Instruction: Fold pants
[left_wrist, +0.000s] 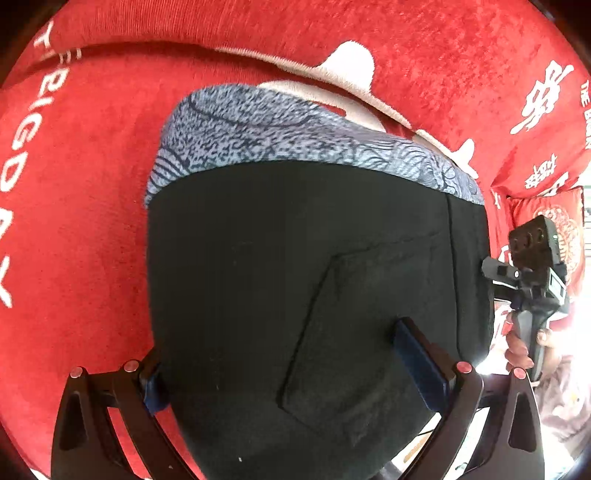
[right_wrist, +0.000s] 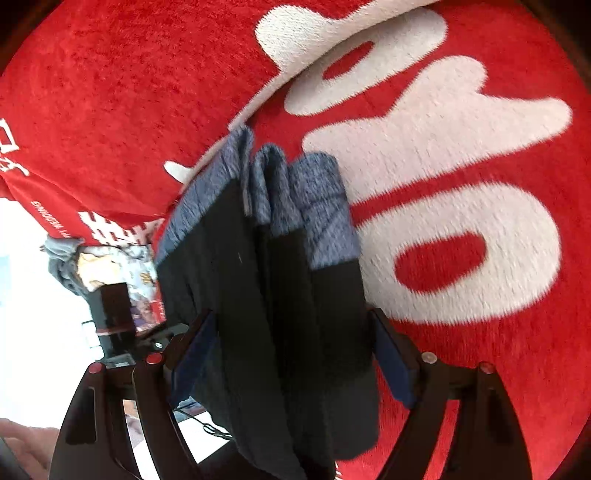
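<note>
The black fabric pants with a blue-grey patterned cuff band (left_wrist: 295, 258) are filling the centre of the left wrist view, draped over a red plush blanket with white lettering (left_wrist: 74, 184). The left claw (left_wrist: 291, 365) is sitting at the bottom of the frame with its jaws standing wide; the left pad is touching the pants' left edge, the right blue pad (left_wrist: 417, 362) is lying against the black cloth beside a stitched pocket, and I cannot tell whether they are pressing.

In the right wrist view the same pants (right_wrist: 280, 295) are hanging in several upright folds between the wide-spread jaws of the right claw (right_wrist: 291, 354), cuff band toward the upper middle of the frame; the pads are standing just beside the outer folds and seem to be clear of them.

At the right edge of the left view a person's hand (left_wrist: 521, 347) is gripping the right claw's handle. The blanket is stretching free to the left and top. At the lower left of the right view, the blanket's edge is giving way to a bright floor with clutter (right_wrist: 110, 273).
</note>
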